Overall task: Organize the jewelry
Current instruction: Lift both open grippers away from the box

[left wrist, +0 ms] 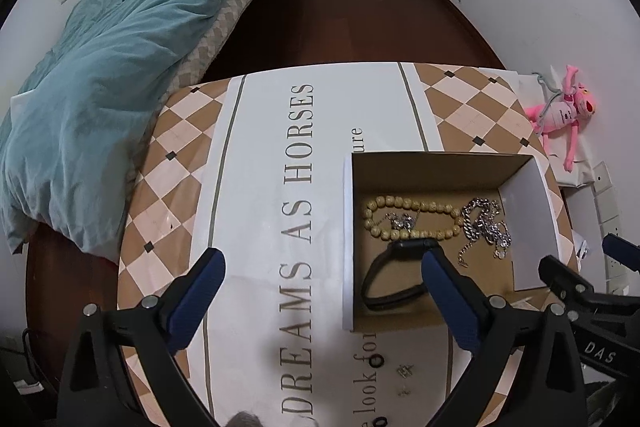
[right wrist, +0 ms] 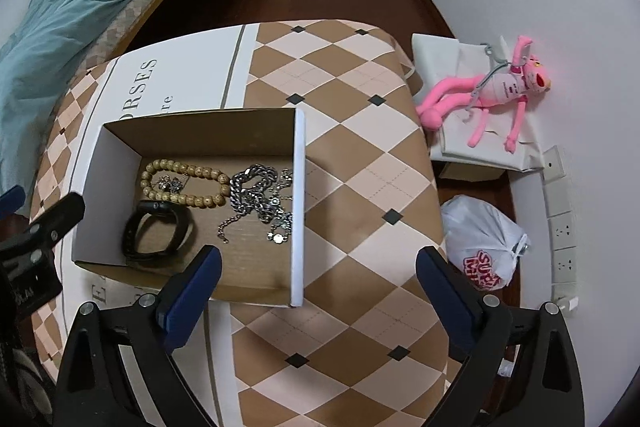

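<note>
An open cardboard box (left wrist: 348, 227) (right wrist: 298, 187) stands on the table. Inside lie a wooden bead bracelet (left wrist: 412, 205) (right wrist: 186, 169), a black wristband (left wrist: 390, 277) (right wrist: 158, 231), silver chains (left wrist: 486, 223) (right wrist: 260, 199) and a small silver piece (left wrist: 400, 221) (right wrist: 168, 183). On the cloth in front of the box lie a black ring (left wrist: 376, 360) and small earrings (left wrist: 405, 371). My left gripper (left wrist: 320, 275) is open and empty above the cloth, left of the box. My right gripper (right wrist: 318, 271) is open and empty over the box's near right corner.
The table (right wrist: 360, 155) has a checkered cloth with a white lettered band (left wrist: 280, 187). A bed with a teal duvet (left wrist: 100, 67) is on the left. A pink plush toy (right wrist: 492, 91), a white bag (right wrist: 484, 247) and wall sockets (right wrist: 564, 227) are on the right.
</note>
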Demonstrator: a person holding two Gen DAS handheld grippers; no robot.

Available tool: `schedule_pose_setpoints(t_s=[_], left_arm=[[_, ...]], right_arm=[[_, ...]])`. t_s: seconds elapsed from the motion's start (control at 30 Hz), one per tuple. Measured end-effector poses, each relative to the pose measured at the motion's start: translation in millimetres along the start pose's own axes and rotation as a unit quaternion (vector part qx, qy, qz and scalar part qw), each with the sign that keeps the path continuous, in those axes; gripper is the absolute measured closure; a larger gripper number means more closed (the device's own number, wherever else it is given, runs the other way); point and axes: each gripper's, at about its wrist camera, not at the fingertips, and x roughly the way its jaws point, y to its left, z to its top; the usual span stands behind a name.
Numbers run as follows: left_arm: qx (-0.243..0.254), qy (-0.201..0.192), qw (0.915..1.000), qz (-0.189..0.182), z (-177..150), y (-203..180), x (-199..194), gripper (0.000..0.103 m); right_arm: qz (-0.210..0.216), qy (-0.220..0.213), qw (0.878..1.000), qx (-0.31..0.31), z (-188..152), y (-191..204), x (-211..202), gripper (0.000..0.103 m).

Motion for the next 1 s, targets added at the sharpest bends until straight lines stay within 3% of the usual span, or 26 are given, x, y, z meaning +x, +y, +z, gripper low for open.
schedule_pose_setpoints(t_s=[0.27,0.73,1.0], left_arm=[[-0.017,-0.018,0.9996,-0.015,-11,3,-27,0.003],[-0.027,-0.093,0.9951,-0.018,-24,8,-121,0.003],[-0.042,-0.088,0.9952,0.015,-48,29,-121,0.003]], right_arm=[[-0.014,-0.042,0.999,0.012,-7,-8,-34,0.004],[-0.005,-0.123,0.992,0.028,-32,-9,-127,0.004],[0.026,-0.103,0.994,0.029,-62,-4,-134,0.004]])
